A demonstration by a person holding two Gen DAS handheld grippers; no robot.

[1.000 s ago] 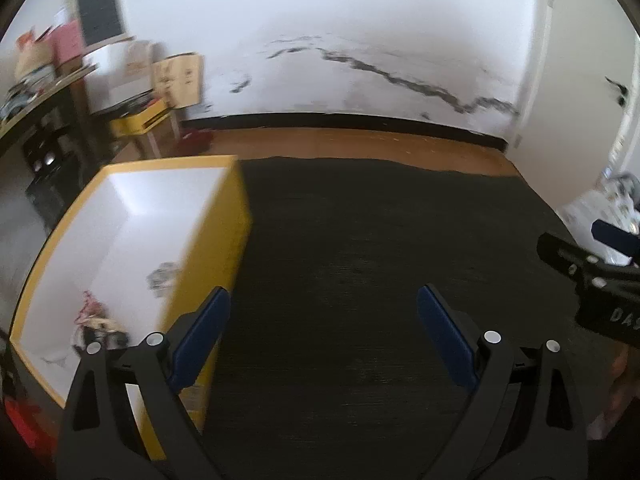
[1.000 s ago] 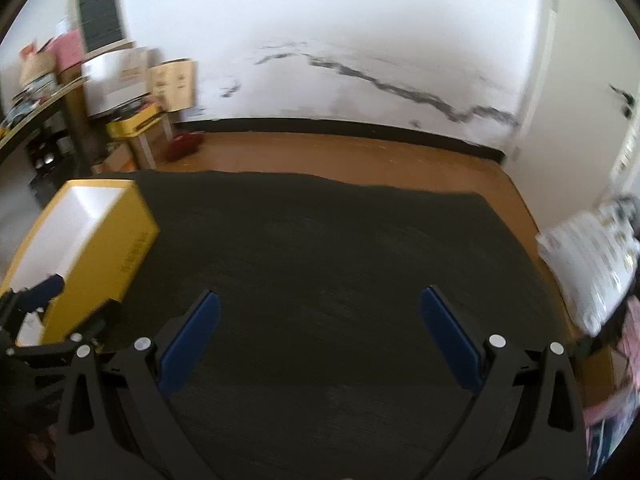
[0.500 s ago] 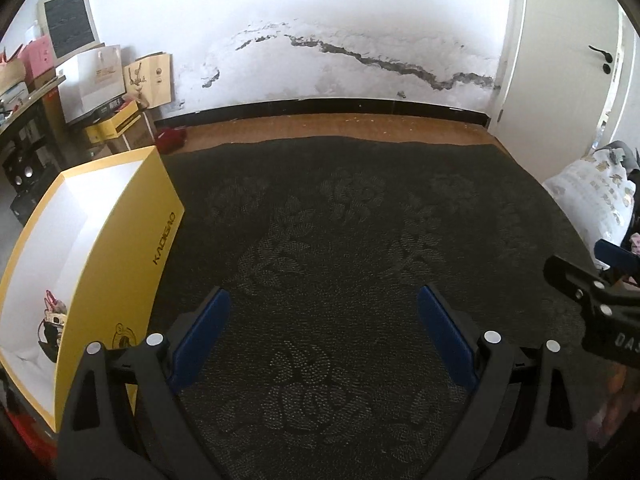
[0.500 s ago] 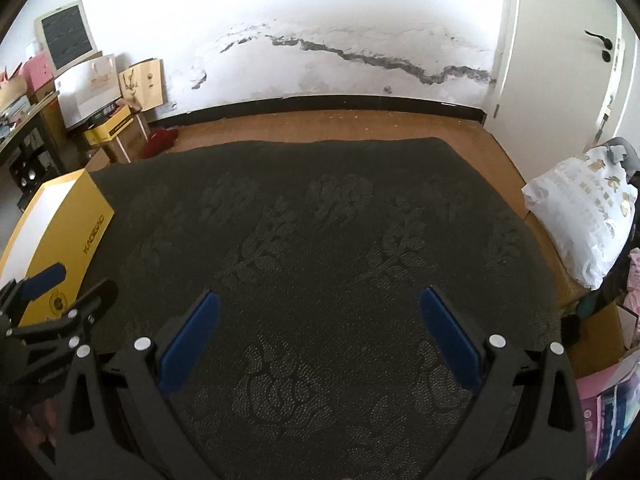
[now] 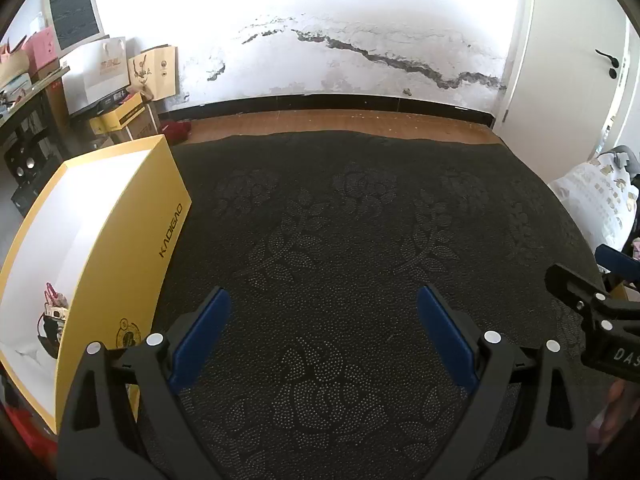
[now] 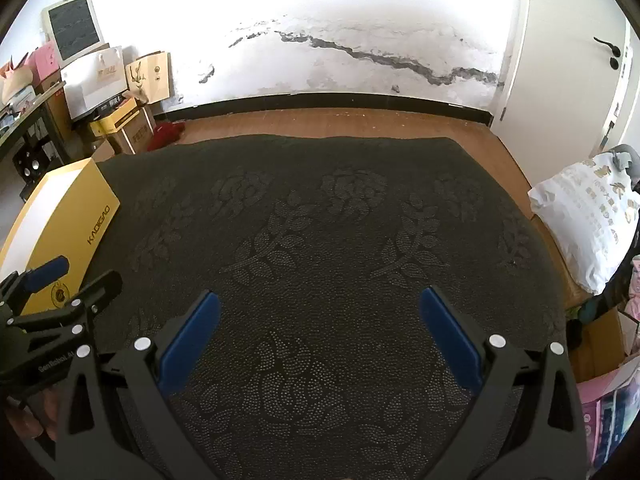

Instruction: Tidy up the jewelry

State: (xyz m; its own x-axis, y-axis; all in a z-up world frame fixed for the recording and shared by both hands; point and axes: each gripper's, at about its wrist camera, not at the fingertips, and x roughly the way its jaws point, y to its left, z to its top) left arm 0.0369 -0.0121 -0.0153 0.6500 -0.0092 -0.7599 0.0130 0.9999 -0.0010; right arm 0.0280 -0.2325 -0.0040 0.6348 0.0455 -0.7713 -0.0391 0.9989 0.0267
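Note:
A yellow box with a white inside stands on the dark patterned cloth at the left. Jewelry pieces lie in its near corner. My left gripper is open and empty, above the cloth just right of the box. My right gripper is open and empty over the middle of the cloth. The box also shows in the right wrist view at far left, with the left gripper beside it. The right gripper shows at the right edge of the left wrist view.
A white plastic bag lies past the cloth's right edge. Cardboard boxes and paper bags are stacked at the back left beside a dark shelf. A white door stands at the right. Wooden floor lies beyond the cloth.
Both grippers have drawn back and up from the box. The left view was over the box opening; now the box stands to the left and more cloth shows.

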